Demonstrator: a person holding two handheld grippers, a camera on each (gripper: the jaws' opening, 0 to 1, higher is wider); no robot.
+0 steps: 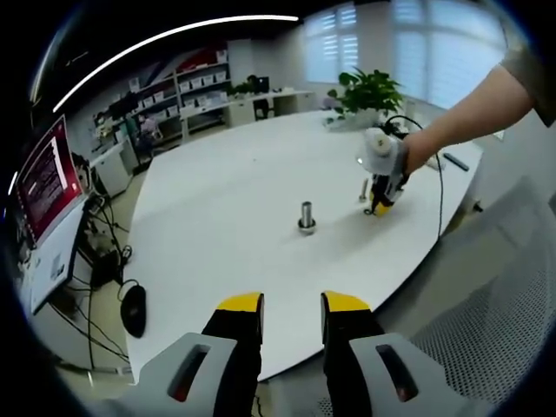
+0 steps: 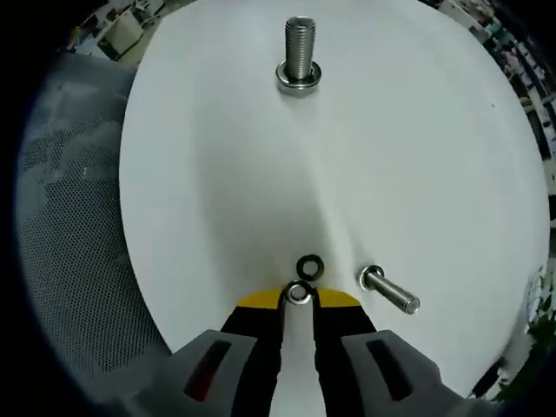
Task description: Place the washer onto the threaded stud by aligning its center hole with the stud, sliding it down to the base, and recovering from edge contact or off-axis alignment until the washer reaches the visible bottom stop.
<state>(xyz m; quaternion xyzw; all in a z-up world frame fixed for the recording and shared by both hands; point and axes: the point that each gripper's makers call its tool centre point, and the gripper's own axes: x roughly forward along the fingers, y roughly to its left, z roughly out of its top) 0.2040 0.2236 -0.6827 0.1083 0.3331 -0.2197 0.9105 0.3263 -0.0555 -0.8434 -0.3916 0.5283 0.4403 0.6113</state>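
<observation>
The right tongs (image 2: 299,300), pinching a small silver washer (image 2: 299,294), face the upright threaded steel stud (image 2: 299,54) straight ahead across the white tabletop (image 2: 417,156); the left tongs (image 1: 292,306) hang open.

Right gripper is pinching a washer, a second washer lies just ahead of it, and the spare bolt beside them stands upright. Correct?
Not quite. The spare bolt lies on its side, as the right gripper view shows. The right gripper does pinch a washer, with the second washer just ahead.

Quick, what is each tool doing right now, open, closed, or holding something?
Left tool: open, holding nothing.
Right tool: shut on a small washer at its tips, low over the table.
</observation>
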